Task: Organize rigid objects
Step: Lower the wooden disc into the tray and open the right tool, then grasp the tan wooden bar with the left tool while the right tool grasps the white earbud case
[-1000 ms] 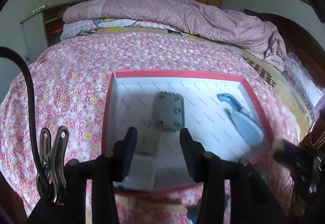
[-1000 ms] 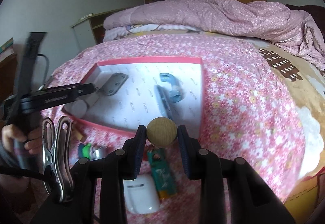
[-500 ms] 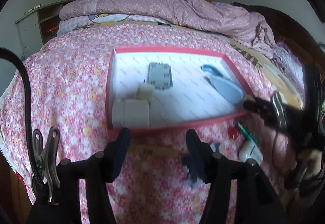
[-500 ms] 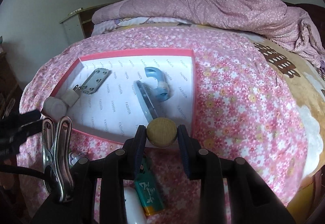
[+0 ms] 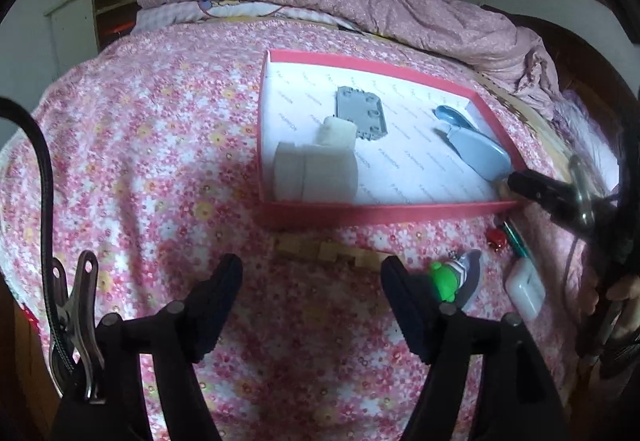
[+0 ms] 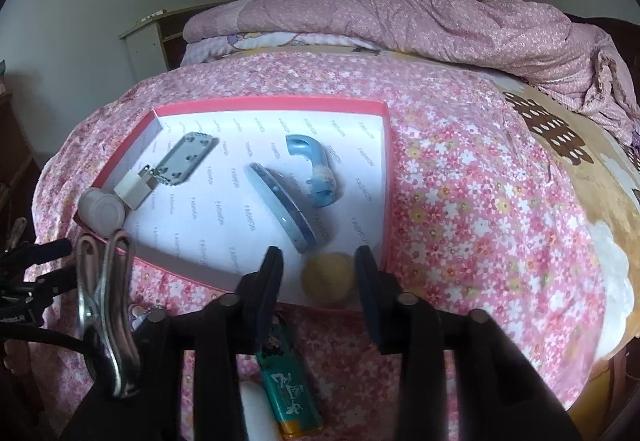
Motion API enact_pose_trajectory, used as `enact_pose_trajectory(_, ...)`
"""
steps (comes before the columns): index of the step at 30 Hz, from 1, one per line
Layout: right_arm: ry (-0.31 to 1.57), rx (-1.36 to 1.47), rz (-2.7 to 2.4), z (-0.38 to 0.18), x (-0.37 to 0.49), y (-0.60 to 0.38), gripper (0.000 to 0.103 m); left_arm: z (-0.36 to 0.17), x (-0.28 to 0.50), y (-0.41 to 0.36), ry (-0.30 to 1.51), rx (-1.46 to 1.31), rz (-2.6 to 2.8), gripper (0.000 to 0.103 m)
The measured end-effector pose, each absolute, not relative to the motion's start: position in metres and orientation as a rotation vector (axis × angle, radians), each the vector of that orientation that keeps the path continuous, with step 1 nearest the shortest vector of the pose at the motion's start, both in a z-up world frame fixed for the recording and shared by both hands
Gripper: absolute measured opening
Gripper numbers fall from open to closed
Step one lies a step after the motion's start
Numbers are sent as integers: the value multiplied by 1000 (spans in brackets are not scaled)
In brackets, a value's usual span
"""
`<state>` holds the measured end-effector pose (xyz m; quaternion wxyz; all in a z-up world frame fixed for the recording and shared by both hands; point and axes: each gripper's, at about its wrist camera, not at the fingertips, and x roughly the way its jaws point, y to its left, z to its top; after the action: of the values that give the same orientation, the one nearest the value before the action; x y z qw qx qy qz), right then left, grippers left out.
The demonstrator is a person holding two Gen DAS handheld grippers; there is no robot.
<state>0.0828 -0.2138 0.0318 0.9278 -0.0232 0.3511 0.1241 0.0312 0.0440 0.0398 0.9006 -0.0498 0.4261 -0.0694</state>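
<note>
the wooden ball (image 6: 328,277), clamped before, is being released into the red tray (image 6: 384,177) by the right gripper (image 6: 318,273), jaws just widening, while the left gripper (image 5: 312,281) is being held wide and empty.

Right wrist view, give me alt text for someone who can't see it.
The right gripper has just been opening its jaws around a wooden ball, which sits free between them in the near corner of a red-rimmed tray on a floral bedspread. The tray also holds a blue handle, a grey plate and white pieces.
</note>
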Motion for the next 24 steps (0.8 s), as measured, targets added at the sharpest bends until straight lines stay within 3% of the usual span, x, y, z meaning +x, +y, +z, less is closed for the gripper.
enact_pose_trajectory(4, 693, -63, 254, 39, 77, -212, 60, 33, 36, 40, 912, -118, -162, 77)
enact_pose_trajectory(24, 706, -17, 297, 41, -6, -224, 64, 24, 39, 13, 839, 36, -164, 81)
